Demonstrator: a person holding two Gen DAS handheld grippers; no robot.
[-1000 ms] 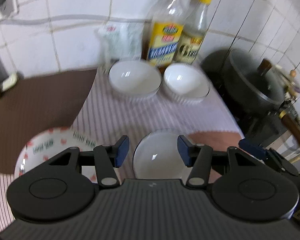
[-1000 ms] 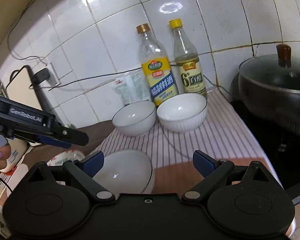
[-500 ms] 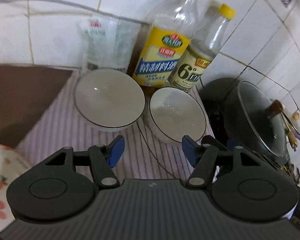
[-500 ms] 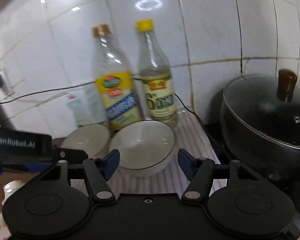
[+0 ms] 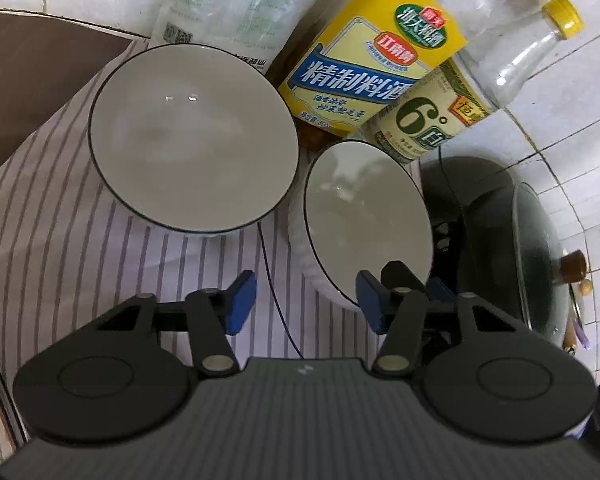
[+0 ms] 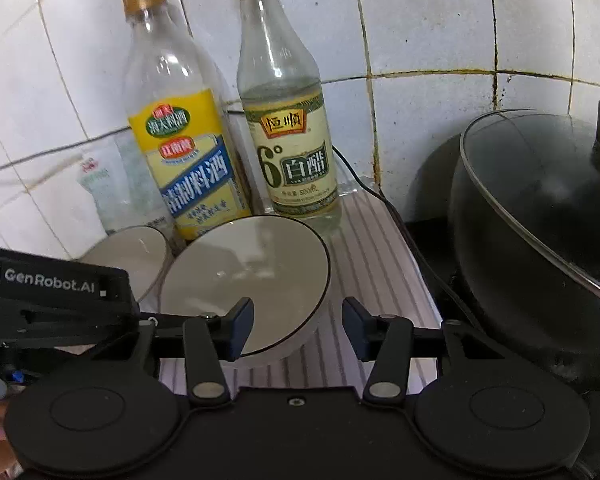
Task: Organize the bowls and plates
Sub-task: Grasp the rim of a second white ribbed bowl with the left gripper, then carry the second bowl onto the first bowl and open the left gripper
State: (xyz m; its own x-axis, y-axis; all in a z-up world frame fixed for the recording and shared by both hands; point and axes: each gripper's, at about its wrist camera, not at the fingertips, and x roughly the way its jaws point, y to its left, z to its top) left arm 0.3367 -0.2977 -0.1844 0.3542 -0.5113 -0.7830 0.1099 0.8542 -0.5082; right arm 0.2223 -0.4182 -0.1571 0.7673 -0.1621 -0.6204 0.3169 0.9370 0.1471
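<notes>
Two white bowls with dark rims stand side by side on a striped cloth. In the left wrist view the left bowl point(image 5: 194, 136) is up left and the right bowl point(image 5: 366, 224) is at centre right. My left gripper point(image 5: 304, 300) is open and empty, just short of both bowls. In the right wrist view my right gripper point(image 6: 296, 328) is open, its jaws on either side of the near right rim of the right bowl point(image 6: 248, 280). The left bowl point(image 6: 130, 258) shows behind my left gripper's body point(image 6: 52, 304).
Two labelled bottles point(image 6: 184, 152) point(image 6: 288, 132) and a clear bag point(image 5: 236, 4) stand against the tiled wall behind the bowls. A dark lidded pot point(image 6: 540, 232) sits close on the right. A thin black cable point(image 5: 276, 292) runs over the cloth.
Both grippers have moved forward toward the two bowls. The right gripper has closed in on the right bowl's rim. The white plate and the flowered plate have left view.
</notes>
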